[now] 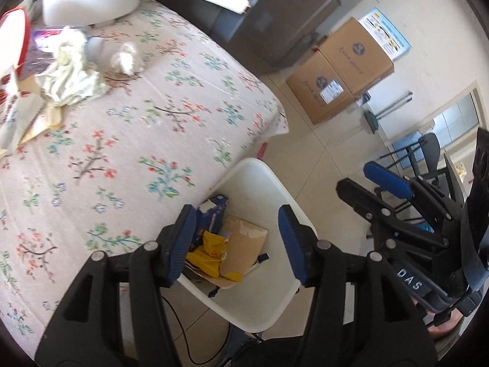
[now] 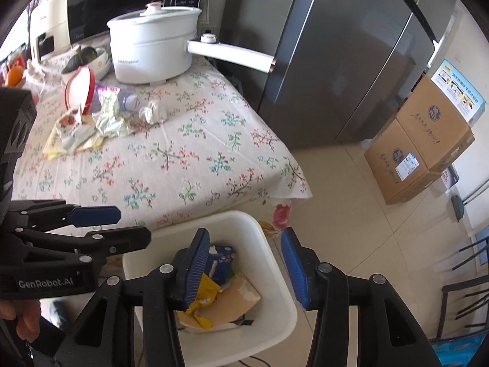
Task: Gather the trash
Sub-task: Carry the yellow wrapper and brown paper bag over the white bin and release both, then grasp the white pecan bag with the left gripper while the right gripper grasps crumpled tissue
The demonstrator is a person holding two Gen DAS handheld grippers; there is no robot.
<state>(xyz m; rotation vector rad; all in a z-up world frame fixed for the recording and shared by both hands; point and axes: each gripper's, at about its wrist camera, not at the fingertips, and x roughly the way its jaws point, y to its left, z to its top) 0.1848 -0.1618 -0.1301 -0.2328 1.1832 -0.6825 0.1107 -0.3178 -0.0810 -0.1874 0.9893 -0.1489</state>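
I had both grippers over the white plastic waste bin (image 2: 269,263) beside the floral-clothed table (image 2: 183,159); left gripper (image 1: 237,241) and right gripper (image 2: 246,267) stood released, empty. Yellow wrappers (image 2: 203,298) and torn cardboard (image 2: 235,299) lay inside; crumpled tissue (image 2: 154,113) remained on the table.

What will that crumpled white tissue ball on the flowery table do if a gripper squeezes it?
The tissue ball looks like loosely wadded soft paper, so it would probably squash flat between the pads rather than resist. It seems very light for its size, so a nudge may just slide it over the tablecloth. Its lumpy shape makes rolling far unlikely.
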